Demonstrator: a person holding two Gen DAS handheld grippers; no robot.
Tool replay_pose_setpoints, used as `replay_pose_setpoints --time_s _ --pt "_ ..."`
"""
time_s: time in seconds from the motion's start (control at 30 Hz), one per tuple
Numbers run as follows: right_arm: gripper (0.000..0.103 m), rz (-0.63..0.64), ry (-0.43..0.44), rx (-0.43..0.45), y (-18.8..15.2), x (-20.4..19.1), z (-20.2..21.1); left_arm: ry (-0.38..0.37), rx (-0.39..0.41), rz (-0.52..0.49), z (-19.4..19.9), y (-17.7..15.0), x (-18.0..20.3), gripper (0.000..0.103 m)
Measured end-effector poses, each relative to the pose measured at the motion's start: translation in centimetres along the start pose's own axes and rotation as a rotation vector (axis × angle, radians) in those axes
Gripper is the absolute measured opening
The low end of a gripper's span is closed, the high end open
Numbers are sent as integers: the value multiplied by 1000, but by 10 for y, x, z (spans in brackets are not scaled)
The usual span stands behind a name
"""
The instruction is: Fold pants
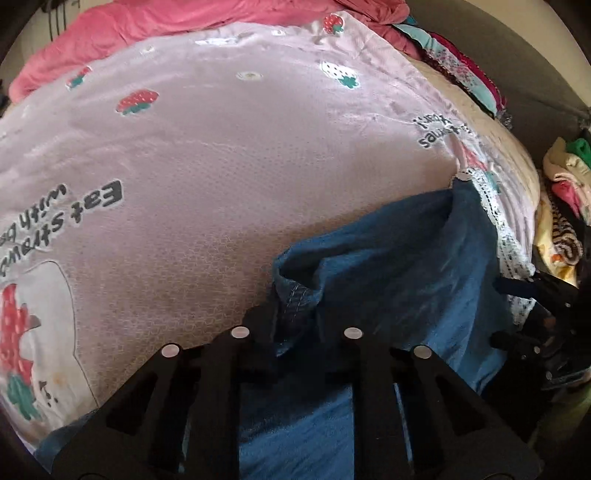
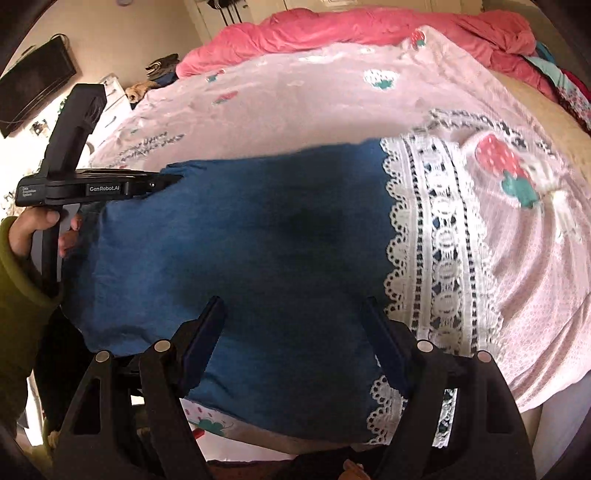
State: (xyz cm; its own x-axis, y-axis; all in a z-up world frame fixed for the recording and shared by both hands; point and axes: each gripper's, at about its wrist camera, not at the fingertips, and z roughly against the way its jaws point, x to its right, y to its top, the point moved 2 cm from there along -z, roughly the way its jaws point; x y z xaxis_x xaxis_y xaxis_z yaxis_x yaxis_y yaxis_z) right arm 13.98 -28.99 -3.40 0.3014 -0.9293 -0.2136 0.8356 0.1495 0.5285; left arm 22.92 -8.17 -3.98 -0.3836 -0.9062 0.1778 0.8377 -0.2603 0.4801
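Blue pants with a white lace hem band lie folded flat near the front edge of a bed; they also show in the left wrist view. My left gripper is shut on a stitched edge of the pants and lifts it a little; from the right wrist view it grips the far left corner. My right gripper is open, its fingers spread over the near part of the pants. It shows at the right edge of the left wrist view.
A pink strawberry-print blanket covers the bed. A rumpled pink duvet lies at the back. Piles of clothes sit off the bed's right side. A dark screen hangs on the wall at left.
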Motion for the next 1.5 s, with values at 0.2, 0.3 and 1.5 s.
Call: replay_pose_setpoints --time_s 0.2,0.3,1.5 --pt "78 -7 -7 -8 -5 2 -2 -46 154 130 18 11 -29 4" --pt "83 1 -14 -19 -6 2 -5 3 123 147 -5 3 -38 4" --pt "18 90 -196 159 80 71 7 25 178 88 18 -41 4 46"
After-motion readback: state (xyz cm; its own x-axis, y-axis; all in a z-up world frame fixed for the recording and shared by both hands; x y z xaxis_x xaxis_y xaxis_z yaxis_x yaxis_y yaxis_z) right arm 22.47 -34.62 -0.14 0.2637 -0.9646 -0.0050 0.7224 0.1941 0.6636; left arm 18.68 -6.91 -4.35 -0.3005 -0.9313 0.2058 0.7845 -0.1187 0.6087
